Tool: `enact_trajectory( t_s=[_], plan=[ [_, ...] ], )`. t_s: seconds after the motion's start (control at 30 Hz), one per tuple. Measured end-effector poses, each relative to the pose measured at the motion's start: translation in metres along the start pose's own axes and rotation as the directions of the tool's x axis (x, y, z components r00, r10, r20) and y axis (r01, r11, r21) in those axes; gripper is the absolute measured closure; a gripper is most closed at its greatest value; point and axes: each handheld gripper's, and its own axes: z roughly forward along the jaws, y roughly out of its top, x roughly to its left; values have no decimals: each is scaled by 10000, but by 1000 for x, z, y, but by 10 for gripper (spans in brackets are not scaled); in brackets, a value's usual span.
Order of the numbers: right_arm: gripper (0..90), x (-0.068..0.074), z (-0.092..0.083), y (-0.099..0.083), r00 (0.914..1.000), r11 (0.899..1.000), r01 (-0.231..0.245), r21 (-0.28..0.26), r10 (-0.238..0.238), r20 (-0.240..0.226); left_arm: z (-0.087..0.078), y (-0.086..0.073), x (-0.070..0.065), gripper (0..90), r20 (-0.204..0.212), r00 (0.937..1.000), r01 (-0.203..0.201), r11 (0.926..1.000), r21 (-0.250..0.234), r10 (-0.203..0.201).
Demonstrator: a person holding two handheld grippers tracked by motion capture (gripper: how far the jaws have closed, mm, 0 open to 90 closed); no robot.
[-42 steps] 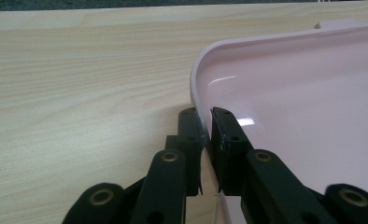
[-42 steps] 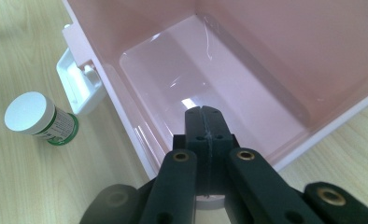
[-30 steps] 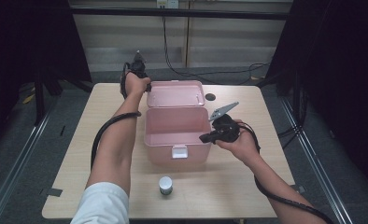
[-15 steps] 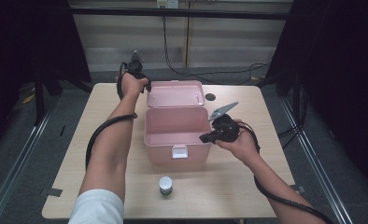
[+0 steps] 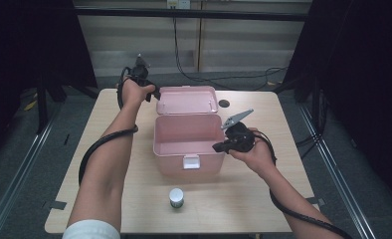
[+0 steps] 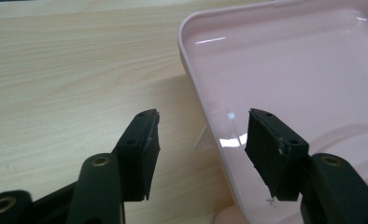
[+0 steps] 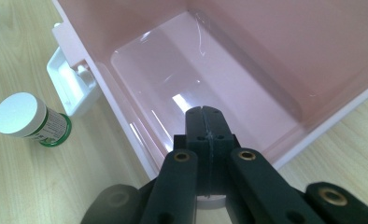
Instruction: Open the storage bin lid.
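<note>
A pink plastic box (image 5: 171,148) stands open in the middle of the table, its lid (image 5: 186,99) folded back flat behind it. My left gripper (image 5: 151,92) is at the lid's far left corner. In the left gripper view my left gripper (image 6: 201,135) has just been opening; the lid's rim (image 6: 198,93) runs between the jaws and the pads do not touch it. My right gripper (image 5: 218,148) is at the box's right front corner. In the right gripper view my right gripper (image 7: 209,116) is shut, with its tips reaching over the rim into the empty box (image 7: 219,56).
A small bottle (image 5: 176,197) with a white cap and green label stands near the table's front edge, in front of the box; the same bottle (image 7: 28,119) appears beside the white latch (image 7: 70,84). A dark round hole (image 5: 224,103) marks the table behind the box.
My left gripper has lifted slightly and drawn a little left at the lid's corner. The lid lies flat as before. The right hand has stayed still.
</note>
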Motion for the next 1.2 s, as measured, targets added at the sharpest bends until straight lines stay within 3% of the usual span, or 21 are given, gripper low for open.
enact_trajectory(
  t_s=[0.33, 0.7, 0.83, 1.2],
  plan=[
    [859, 4, -3, 2, 9996, 9997, -175, -158, 178, 228, -22, -18, 0, 399, 81, 9997, -223, 9997, -73, 223],
    [730, 4, -33, -2, 9965, 9958, -452, -801, 506, 660, -42, -41, 5, 368, 101, 9991, -414, 9985, -363, 417],
    [667, 4, -41, -8, 9937, 9947, -592, -838, 667, 903, -48, -48, 5, 358, 222, 9976, -650, 9975, -277, 656],
    [527, -4, -51, -33, 9867, 9867, -1218, -1078, 1321, 951, -57, -63, 11, 329, 417, 9961, -765, 9967, -272, 776]
  ],
)
